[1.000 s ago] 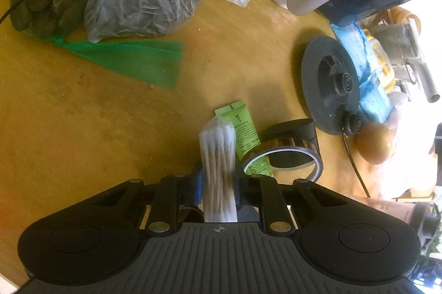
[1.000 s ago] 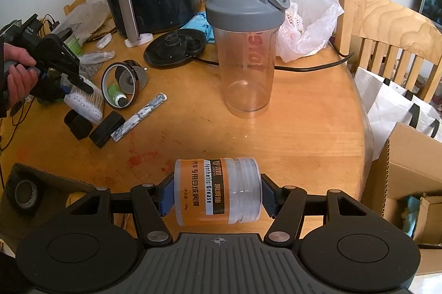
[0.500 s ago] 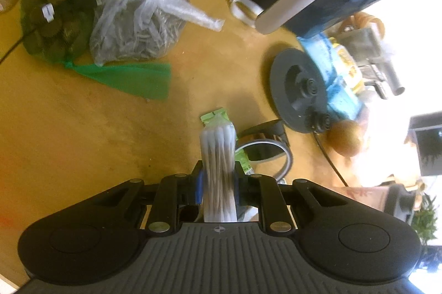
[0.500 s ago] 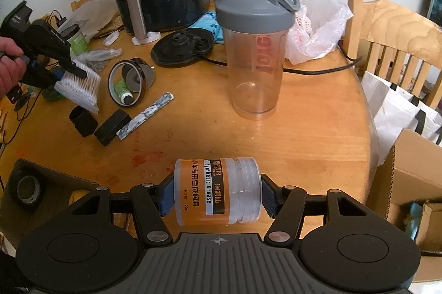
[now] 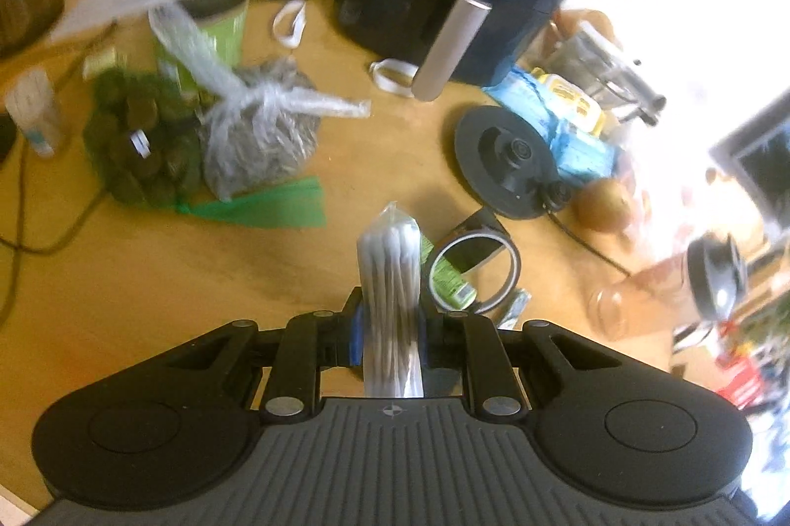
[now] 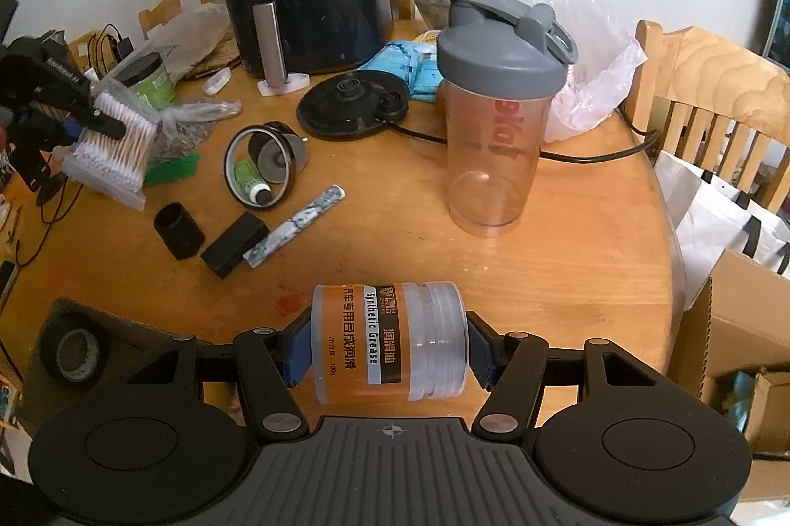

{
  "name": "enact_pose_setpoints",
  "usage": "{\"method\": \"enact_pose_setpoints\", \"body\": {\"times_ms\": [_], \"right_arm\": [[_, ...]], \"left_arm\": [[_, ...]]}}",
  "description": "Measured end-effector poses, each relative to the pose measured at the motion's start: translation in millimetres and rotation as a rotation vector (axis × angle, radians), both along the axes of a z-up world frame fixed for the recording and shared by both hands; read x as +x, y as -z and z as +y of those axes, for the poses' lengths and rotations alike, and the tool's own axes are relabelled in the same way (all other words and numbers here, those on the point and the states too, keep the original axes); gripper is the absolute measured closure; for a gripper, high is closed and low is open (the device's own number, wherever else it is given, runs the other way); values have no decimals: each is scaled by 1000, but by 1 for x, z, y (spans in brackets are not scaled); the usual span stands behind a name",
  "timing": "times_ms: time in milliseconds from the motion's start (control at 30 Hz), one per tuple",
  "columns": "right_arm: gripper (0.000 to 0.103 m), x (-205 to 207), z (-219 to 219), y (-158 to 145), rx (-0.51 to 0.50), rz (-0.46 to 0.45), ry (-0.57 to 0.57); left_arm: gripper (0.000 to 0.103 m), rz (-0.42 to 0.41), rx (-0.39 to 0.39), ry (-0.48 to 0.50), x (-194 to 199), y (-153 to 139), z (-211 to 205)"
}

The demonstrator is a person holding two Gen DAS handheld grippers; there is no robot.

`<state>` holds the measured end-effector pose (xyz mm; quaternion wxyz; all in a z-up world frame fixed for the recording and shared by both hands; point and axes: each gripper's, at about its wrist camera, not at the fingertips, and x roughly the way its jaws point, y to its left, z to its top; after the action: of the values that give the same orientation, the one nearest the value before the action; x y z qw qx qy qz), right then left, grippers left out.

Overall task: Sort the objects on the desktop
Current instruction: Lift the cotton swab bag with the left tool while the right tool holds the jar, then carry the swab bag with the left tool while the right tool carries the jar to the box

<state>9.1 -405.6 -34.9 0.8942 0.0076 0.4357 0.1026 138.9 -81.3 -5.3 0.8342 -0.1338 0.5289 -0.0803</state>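
Two items in hand: left gripper (image 5: pixel 390 328) clamps cotton swab pack (image 5: pixel 390 279) above the bench (image 6: pixel 568 259), right gripper (image 6: pixel 390 353) clamps grease jar (image 6: pixel 390 341); tape ring (image 6: pixel 260 166), shaker (image 6: pixel 493 121), black blocks unsorted, neither placed

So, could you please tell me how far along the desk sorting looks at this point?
Done: a tape roll lies in the cardboard box. In hand: the left claw grips a cotton swab pack; the right claw grips a grease jar. Left on the table: shaker bottle, black blocks, tape ring.
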Motion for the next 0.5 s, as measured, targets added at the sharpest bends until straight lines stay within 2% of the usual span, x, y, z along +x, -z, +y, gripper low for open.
{"method": "enact_pose_setpoints", "body": {"times_ms": [67,500], "right_arm": [[39,-2,5,-3,2,-1,6],[39,-21,41,-35,-6,-40,-5]], "left_arm": [[83,-35,39,33,-10,-7,-2],[83,-157,126,128,-68,-35,8]]}}
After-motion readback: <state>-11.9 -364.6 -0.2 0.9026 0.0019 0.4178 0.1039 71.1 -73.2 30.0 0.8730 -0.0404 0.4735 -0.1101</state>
